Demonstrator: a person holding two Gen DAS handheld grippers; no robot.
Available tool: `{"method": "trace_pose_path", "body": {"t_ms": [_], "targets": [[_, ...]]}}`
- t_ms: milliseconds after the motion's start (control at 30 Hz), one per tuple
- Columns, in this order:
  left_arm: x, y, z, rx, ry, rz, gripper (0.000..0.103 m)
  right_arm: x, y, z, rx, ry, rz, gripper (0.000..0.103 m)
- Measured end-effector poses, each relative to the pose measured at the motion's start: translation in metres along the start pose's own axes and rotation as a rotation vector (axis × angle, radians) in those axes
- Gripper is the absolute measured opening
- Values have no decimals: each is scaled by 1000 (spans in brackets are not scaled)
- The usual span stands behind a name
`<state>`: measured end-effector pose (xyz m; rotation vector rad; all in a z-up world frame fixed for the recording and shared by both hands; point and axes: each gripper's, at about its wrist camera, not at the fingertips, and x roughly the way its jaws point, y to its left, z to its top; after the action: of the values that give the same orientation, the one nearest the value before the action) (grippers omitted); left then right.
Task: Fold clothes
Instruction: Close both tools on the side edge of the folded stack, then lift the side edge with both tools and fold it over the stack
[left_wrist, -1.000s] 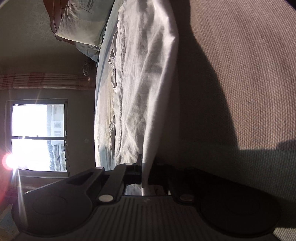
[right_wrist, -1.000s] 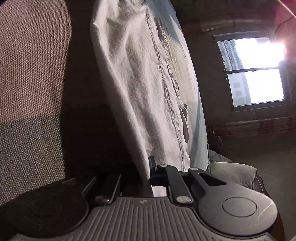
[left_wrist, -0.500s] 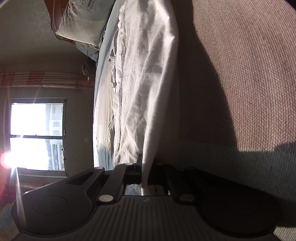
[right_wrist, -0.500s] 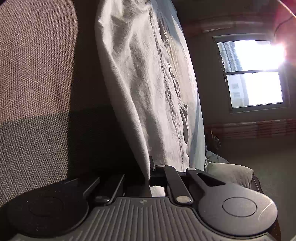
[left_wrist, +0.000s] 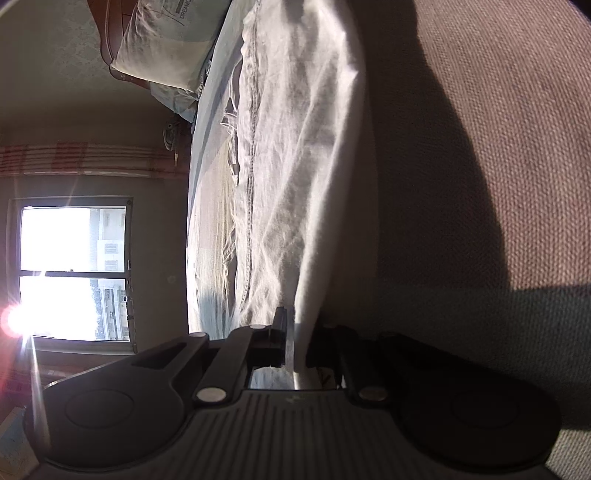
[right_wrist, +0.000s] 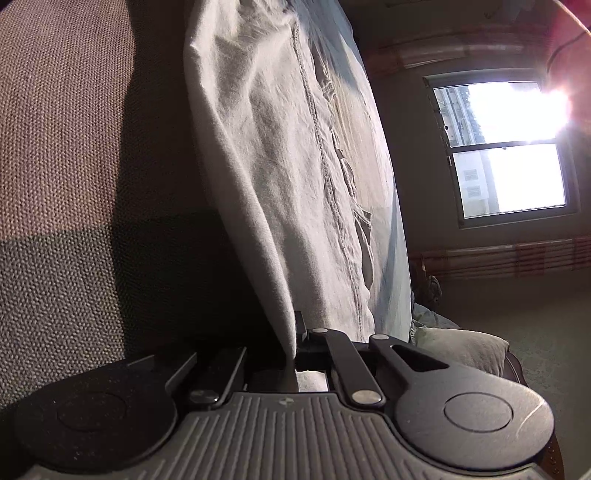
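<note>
A pale white-grey garment with a stitched seam lies stretched over the brown woven bed surface. My left gripper is shut on one edge of the garment, the cloth pinched between its black fingers. My right gripper is shut on another part of the same garment, which runs away from the jaws in a taut fold. Both views are rolled sideways. The cloth's underside and far end are hidden.
A pillow and a wooden headboard stand at the far end. A bright window with sun glare shows in the left wrist view and also in the right wrist view. A light blue sheet lies beyond the garment.
Both grippers stay shut on the garment. The right wrist view has shifted slightly, with the fold now a little nearer and tauter. The left view barely differs.
</note>
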<state>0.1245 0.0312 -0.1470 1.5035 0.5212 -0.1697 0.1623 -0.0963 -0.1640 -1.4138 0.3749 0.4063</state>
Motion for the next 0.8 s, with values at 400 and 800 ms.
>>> {"method": "trace_pose_path", "body": {"t_ms": [400,800], "targets": [[-13,34,-6,-23,-13,51,5,-26,-10,9,16,-24,-57,6],[-37,44,-17,-46,-19,49,3,-57,-16,15,34,-42,-51,6]]}}
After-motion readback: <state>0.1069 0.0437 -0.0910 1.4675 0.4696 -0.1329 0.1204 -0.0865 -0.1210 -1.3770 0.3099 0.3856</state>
